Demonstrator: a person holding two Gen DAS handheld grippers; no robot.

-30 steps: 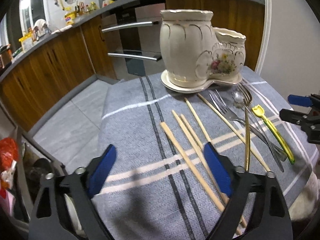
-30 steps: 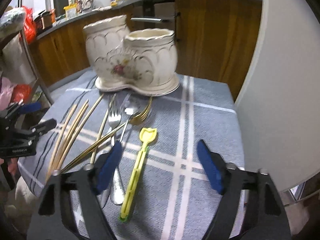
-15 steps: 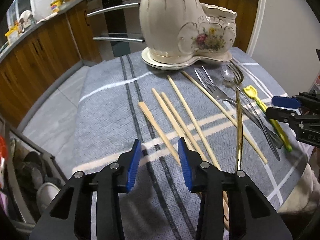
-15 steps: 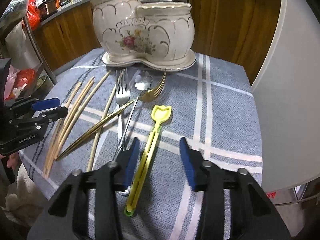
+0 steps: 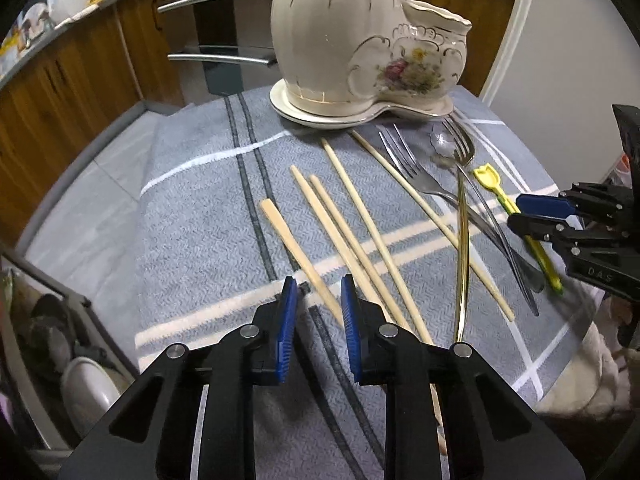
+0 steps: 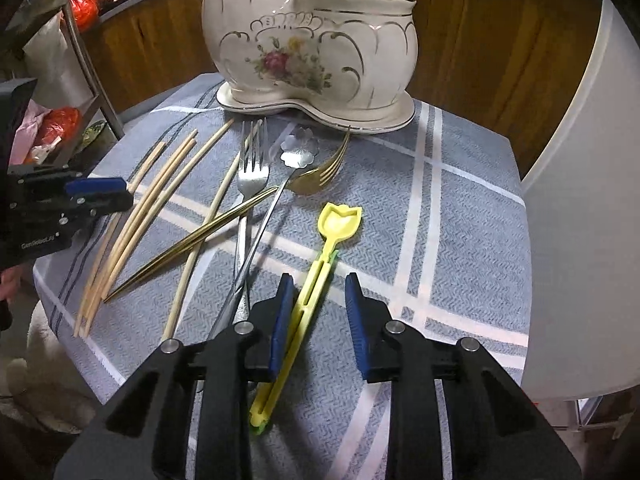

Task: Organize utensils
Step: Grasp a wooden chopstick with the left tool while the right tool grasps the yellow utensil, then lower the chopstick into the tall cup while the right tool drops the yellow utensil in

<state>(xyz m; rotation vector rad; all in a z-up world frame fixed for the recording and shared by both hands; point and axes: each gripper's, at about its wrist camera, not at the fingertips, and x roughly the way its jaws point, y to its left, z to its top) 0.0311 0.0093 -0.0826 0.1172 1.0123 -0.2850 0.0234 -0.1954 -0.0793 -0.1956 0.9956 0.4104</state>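
My desk's grey striped cloth [image 5: 192,216] carries the cream flowered ceramic holder [image 6: 312,44]. In front of it, my left gripper [image 5: 318,292] has been closing, a pale wooden chopstick [image 5: 298,256] between unpressed jaws; my right gripper [image 6: 318,288], also closing, straddles the yellow tulip-ended plastic utensil [image 6: 320,264] loosely.

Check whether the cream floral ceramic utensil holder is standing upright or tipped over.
Upright. The cream floral ceramic utensil holder sits flat on its matching base with both openings facing up; the utensils lie loose on the grey striped cloth.
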